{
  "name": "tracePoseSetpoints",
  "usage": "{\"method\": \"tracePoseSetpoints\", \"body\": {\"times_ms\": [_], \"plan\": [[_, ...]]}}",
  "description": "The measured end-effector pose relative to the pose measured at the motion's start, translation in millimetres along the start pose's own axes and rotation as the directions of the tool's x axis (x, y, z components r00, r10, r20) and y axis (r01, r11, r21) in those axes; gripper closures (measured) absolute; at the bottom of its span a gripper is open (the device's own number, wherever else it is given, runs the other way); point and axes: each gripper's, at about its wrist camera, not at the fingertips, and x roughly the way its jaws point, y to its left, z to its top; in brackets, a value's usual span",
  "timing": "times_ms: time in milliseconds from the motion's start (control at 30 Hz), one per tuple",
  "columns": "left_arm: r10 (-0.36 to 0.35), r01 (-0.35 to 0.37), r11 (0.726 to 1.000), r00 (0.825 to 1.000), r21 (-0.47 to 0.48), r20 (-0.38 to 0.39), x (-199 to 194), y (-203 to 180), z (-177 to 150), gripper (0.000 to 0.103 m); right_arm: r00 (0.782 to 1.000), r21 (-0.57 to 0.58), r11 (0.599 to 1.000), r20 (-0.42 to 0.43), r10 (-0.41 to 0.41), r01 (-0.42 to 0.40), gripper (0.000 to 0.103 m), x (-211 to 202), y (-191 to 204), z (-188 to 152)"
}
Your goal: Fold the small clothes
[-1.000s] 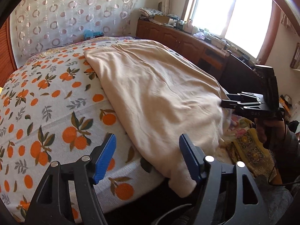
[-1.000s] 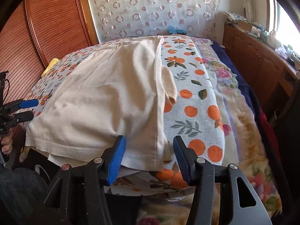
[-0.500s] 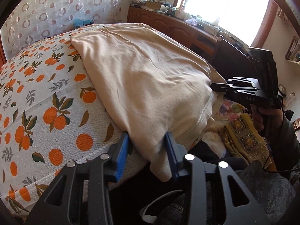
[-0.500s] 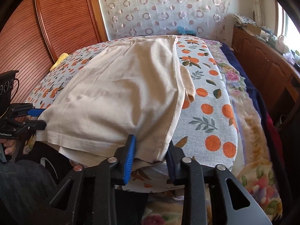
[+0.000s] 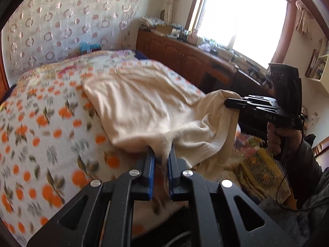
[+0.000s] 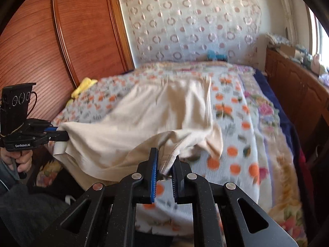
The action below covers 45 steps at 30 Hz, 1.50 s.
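Note:
A cream garment (image 5: 144, 107) lies on the orange-print bedspread (image 5: 41, 123), its near hem lifted off the bed. My left gripper (image 5: 161, 154) is shut on the hem's left corner. My right gripper (image 6: 165, 160) is shut on the hem's right corner. The garment (image 6: 156, 111) sags between the two grips. In the left wrist view the right gripper (image 5: 228, 102) shows at the right, pinching cloth. In the right wrist view the left gripper (image 6: 63, 135) shows at the left, pinching cloth.
A wooden cabinet (image 5: 185, 57) with clutter runs under the window on the right. A wooden wardrobe (image 6: 51, 51) stands on the left. A patterned curtain (image 6: 195, 24) hangs behind the bed. A yellow cloth (image 6: 83, 86) lies by the wardrobe. A floral blanket (image 6: 277, 144) covers the bed's right edge.
Both grippers closed on the near hem corners and lifted them off the bed edge. The garment's near part now hangs bunched between them.

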Motion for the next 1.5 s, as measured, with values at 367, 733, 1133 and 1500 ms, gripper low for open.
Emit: {"method": "tracePoseSetpoints", "body": {"times_ms": [367,733,1133,1500], "plan": [[0.133,-0.129,0.989,0.990,-0.070,0.047,67.0,105.1,118.8,0.091,0.993,-0.057,0.994,0.082,-0.089,0.094,0.091,75.8,-38.8,139.9],[0.160,-0.164,0.980,0.986,-0.116,-0.044,122.2,168.3,115.0,0.040,0.982,-0.037,0.985,-0.070,-0.173,0.171,0.057,195.1,-74.0,170.9],[0.090,-0.096,0.995,0.984,-0.036,-0.152,120.0,149.4,79.9,0.024,0.987,-0.127,0.988,-0.127,-0.102,0.085,0.048,195.2,-51.1,150.7],[0.131,-0.136,0.990,0.979,-0.023,-0.156,159.3,162.1,114.5,0.025,0.977,-0.142,0.990,-0.211,-0.009,-0.021,0.062,259.5,-79.0,184.3]]}}
